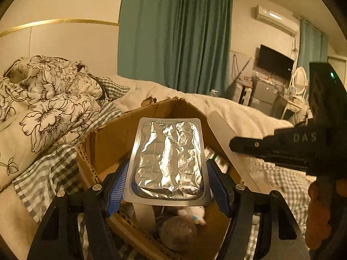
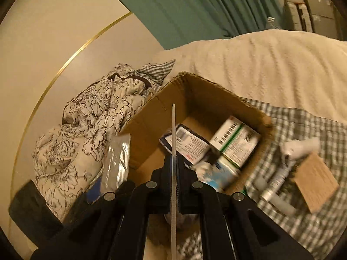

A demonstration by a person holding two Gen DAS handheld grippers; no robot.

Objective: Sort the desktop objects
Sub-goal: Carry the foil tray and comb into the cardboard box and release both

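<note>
Between the blue pads of my left gripper point(image 1: 168, 162) sits a silver foil blister pack point(image 1: 169, 160), gripped by its two long edges and held flat above an open cardboard box point(image 1: 104, 143). My right gripper point(image 1: 233, 145) comes in from the right, shut on a thin beige sheet point(image 1: 221, 127). From the right wrist, that sheet point(image 2: 173, 125) shows edge-on between the shut right gripper point(image 2: 173, 159), over the same box point(image 2: 151, 117). The foil pack point(image 2: 117, 158) appears at the left there. Inside the box lie a green-and-white medicine carton point(image 2: 236, 143) and a dark blue packet point(image 2: 186, 143).
The box stands on a checked sheet point(image 2: 303, 195) on a bed. A floral quilt point(image 1: 49, 99) is piled to its left and a cream blanket point(image 2: 271, 65) lies behind. Tubes point(image 2: 277, 179) and a cardboard piece point(image 2: 314, 182) lie right of the box. A person's hand point(image 1: 318, 212) holds the right gripper.
</note>
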